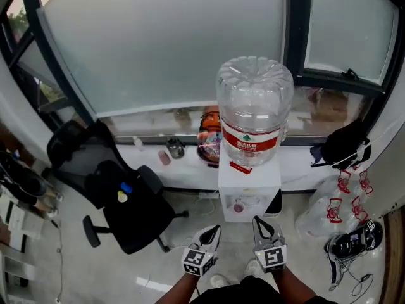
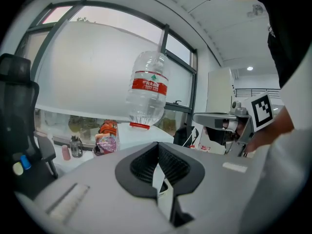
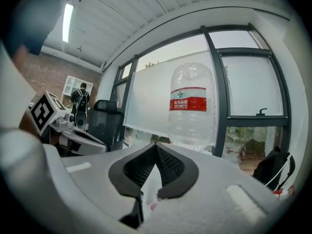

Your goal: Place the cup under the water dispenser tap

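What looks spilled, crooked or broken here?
Nothing really stands out. The big clear plastic water bottle sits straight on the white water dispenser, and no spill shows on the pale floor.

Grippers side by side, pointing near level.
Left gripper (image 1: 214,230) and right gripper (image 1: 259,222): jaws together, nothing between them.

The bottle (image 1: 255,100) is clear glossy plastic; the dispenser (image 1: 249,187) casing looks smooth, white.
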Motion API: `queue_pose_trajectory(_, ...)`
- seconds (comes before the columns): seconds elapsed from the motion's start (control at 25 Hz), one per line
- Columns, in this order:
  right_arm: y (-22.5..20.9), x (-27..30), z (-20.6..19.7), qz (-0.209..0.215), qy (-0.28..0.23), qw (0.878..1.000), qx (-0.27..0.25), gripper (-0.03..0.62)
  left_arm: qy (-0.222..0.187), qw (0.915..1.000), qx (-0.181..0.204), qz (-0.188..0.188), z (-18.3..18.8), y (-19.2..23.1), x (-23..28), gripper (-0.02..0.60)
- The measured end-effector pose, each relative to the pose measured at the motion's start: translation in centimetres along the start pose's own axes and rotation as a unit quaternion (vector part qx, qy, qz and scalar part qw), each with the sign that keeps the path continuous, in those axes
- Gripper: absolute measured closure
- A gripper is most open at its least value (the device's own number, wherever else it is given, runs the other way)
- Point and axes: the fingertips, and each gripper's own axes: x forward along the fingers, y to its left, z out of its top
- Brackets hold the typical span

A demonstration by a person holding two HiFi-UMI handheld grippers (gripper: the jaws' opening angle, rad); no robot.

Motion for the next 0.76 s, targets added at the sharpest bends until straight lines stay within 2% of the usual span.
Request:
queue_pose_trajectory(0.16,-0.9,-0.1,3.0,-0.006,-0.028,1.000,0.005,0.592,-0.024,0.9996,0.015,0.011,2.9,0.0,0.1,0.565)
queue_pose_trajectory(0.36,-1.8,-0.8,3.8,-0.022,-0.031,0.999,0.018,0.592,-0.035,0.9990,0.026,0.013,4.7,-0.5,-0.4,0.565)
queue_pose_trajectory(0.76,-1.5,-1.1,4.0,-0.016,-0.042,0.999,0.018,0.592,-0.037,0.9986,0.035,0.011,4.9,-1.9,-0.8,0.565)
